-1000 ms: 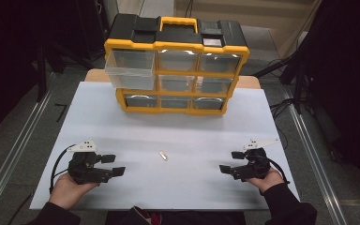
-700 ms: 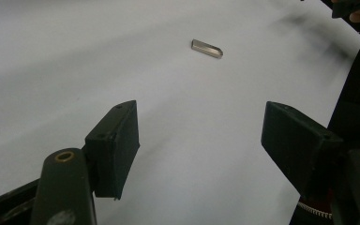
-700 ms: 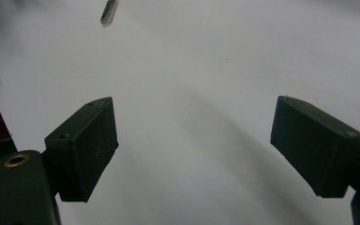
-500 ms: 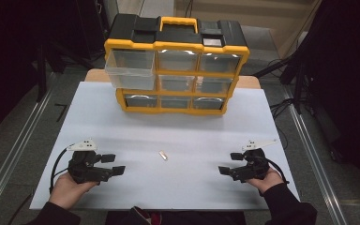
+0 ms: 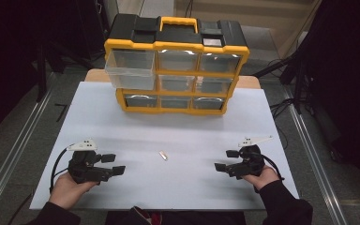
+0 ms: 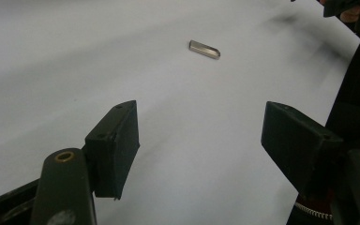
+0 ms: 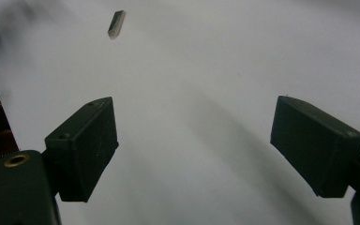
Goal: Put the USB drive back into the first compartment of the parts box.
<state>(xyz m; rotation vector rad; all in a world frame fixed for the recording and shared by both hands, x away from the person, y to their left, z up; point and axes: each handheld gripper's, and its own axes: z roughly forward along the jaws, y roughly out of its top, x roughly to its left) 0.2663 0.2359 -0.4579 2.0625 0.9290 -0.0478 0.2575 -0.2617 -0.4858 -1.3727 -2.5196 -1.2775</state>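
Small metal piece [image 5: 162, 155] lies at centre-low of high view on white table [image 5: 178, 126], between both grippers, untouched. Left gripper [image 5: 114, 164] and right gripper [image 5: 225, 160]: fingers spread, released. Positions unchanged from second ago (no approach begun), so pickup not started.

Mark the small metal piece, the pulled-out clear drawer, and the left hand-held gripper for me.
small metal piece [image 5: 162, 155]: high view, middle of the piece.
clear drawer [image 5: 130, 69]: high view, its front wall.
left hand-held gripper [image 5: 113, 164]: high view, midway between its fingertips.
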